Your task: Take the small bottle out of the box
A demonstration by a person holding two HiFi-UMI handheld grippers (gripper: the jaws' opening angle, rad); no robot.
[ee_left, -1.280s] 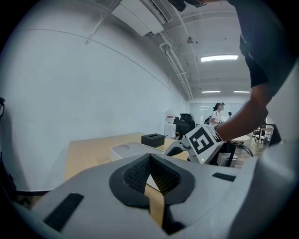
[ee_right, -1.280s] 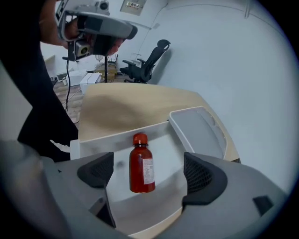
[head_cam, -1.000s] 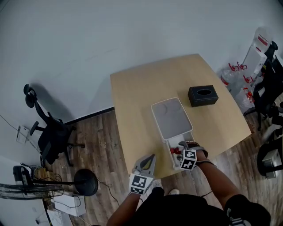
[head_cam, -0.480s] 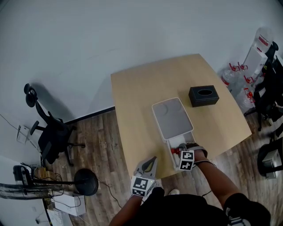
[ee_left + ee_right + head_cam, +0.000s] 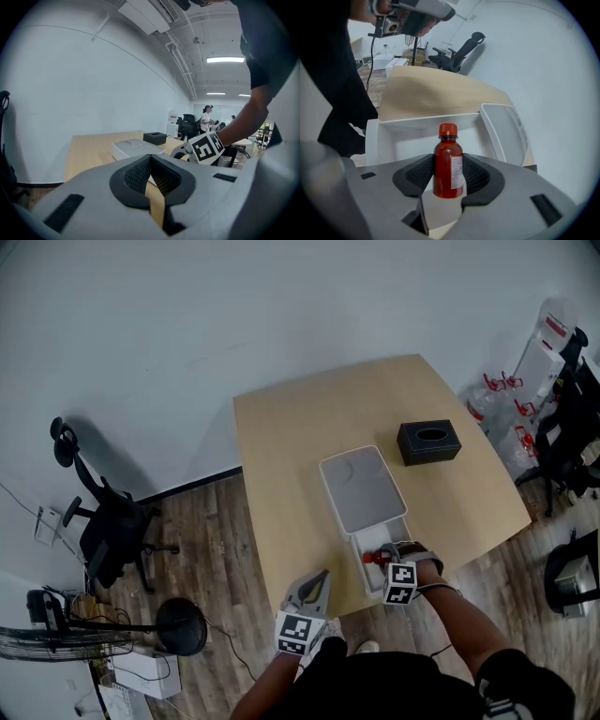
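wooden table (image 5: 309,427) carries a white box (image 5: 354,565) close to its near edge, within easy reach of the person. pale lid (image 5: 361,488) covers the far part of the box and leaves the near compartment open for access. black tissue box (image 5: 429,442) sits well apart and plays no part. left gripper (image 5: 319,579) hangs at the table's near edge, jaws together on nothing; judged parked clear of the work. right gripper (image 5: 386,554) reaches into the open compartment, jaws drawn in narrow, pads pressing both sides of the red bottle (image 5: 449,164). bottle stands upright inside the box, not yet out. judged: a mid-body grip suits a straight lift.
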